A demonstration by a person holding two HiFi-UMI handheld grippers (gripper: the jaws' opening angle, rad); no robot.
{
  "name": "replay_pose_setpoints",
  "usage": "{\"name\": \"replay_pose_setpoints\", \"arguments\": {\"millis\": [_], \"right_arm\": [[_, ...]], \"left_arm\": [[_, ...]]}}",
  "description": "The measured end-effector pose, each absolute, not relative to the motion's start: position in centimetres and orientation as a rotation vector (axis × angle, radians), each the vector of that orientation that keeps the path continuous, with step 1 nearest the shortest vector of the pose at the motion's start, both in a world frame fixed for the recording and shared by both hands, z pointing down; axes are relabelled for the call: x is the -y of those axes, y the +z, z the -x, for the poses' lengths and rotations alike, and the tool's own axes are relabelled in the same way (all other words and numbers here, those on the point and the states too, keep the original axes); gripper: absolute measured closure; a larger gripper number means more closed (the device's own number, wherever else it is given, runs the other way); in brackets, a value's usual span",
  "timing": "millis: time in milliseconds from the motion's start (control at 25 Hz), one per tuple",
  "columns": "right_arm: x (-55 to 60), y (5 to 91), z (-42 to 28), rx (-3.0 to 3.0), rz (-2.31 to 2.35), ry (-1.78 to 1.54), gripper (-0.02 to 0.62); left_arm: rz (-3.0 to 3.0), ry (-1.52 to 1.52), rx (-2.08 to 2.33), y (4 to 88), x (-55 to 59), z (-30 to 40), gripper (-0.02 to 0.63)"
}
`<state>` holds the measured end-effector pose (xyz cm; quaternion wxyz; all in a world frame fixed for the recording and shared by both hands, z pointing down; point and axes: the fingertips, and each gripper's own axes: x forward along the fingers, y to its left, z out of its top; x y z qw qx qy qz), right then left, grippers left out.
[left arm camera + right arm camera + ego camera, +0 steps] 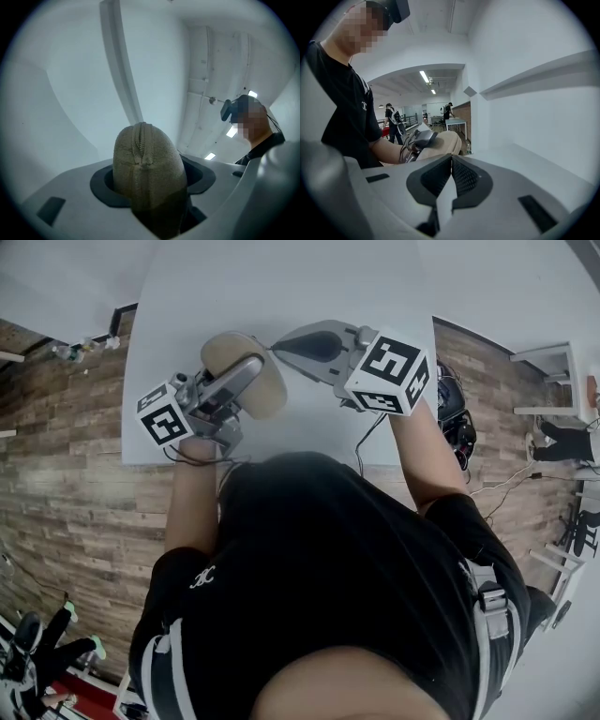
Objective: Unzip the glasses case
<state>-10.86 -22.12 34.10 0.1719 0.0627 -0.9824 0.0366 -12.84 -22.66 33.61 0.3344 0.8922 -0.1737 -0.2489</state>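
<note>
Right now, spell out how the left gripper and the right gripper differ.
The left gripper's jaws stand wide, clamped on the beige glasses case; the right gripper's jaws are shut together with nothing visible between them. The left gripper tilts up toward the ceiling; the right gripper points about level across the white table, toward the case. Both are grey.

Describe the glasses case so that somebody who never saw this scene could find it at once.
Find the white table, then the left gripper over it. Between its fingers sits the case, a rounded oval pouch. It is the only beige fabric thing there, with a zip along its ridge; the gripper is hard and grey.
</note>
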Motion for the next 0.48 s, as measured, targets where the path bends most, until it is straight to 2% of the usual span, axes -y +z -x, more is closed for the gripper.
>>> {"name": "replay_pose_setpoints", "arguments": {"millis": [480], "right_arm": [[21.3,38.9,9.9,2.694,-0.215,0.178,0.578]], "left_arm": [[-2.123,-0.694,0.547,36.7,23.5,13.6,0.313]]}}
